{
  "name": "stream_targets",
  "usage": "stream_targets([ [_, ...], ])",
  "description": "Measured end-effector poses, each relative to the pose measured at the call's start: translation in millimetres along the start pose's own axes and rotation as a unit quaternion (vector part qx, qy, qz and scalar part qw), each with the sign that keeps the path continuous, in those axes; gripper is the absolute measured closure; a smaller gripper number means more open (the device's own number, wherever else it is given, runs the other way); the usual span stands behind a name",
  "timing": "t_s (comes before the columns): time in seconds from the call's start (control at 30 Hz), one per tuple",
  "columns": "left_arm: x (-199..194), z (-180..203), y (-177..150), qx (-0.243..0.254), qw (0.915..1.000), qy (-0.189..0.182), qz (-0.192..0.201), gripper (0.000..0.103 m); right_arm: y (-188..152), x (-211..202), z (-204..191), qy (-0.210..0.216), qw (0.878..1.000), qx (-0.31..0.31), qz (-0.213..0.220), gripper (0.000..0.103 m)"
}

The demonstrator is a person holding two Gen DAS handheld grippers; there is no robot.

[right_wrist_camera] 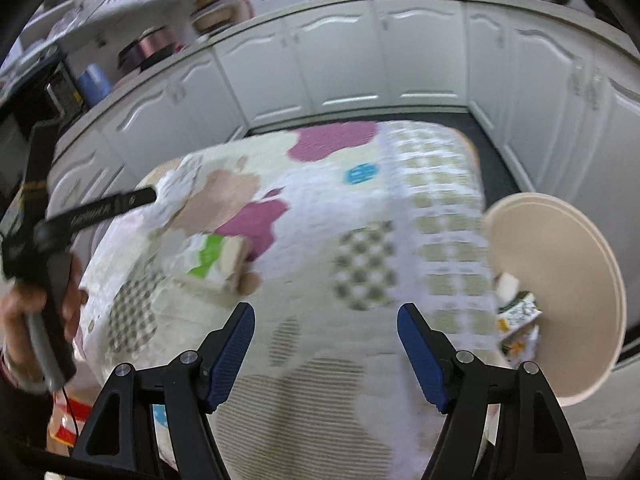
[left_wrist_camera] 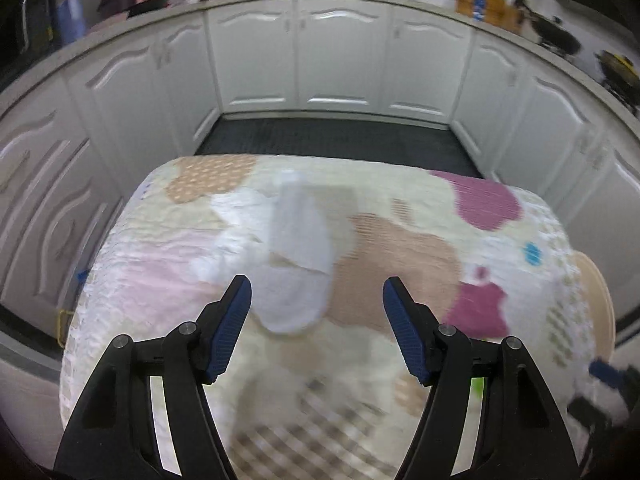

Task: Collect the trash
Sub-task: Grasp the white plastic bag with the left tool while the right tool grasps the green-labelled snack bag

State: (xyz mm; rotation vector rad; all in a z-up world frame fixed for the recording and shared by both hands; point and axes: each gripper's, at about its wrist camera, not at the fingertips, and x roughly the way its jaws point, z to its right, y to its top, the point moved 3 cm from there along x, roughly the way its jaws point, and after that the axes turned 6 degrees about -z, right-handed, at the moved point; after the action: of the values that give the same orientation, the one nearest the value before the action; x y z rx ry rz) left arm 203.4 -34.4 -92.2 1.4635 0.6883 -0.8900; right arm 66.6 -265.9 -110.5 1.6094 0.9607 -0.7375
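Note:
A crumpled white tissue or wrapper lies on the patterned tablecloth, just ahead of my open, empty left gripper. In the right wrist view a green and white carton lies on the cloth, ahead and left of my open, empty right gripper. A beige round bin stands at the table's right edge with cartons inside. The left gripper shows at the far left, blurred.
White kitchen cabinets curve around the table, with a dark floor mat between them. The counter holds pots and boxes. The bin's rim shows at the table's right side.

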Motion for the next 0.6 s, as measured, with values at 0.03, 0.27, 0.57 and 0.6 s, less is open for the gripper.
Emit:
stream_targets([
  [0.03,5.2,-5.3,2.8,-0.008,1.0,0.002,-0.004,0.035,-0.1,4.0,-5.3,0.002,1.0,-0.006,-0.004,0.032],
  [0.27,33.8,-32.7,20.5,-0.041,0.9989,0.011,-0.023,0.035,6.3,42.3,-37.6,0.0,0.996,-0.076,-0.046,0.032],
  [0.57,38.2,-36.4,36.6,-0.035,0.9992,0.003,-0.022,0.035,80.7,90.4,-32.5,-0.046,0.996,-0.071,-0.035,0.032],
  [0.6,38.4,-37.2,37.3,-0.035,0.9992,0.002,-0.021,0.035,87.6,94.0,-33.5,-0.047,0.996,-0.069,-0.032,0.032],
])
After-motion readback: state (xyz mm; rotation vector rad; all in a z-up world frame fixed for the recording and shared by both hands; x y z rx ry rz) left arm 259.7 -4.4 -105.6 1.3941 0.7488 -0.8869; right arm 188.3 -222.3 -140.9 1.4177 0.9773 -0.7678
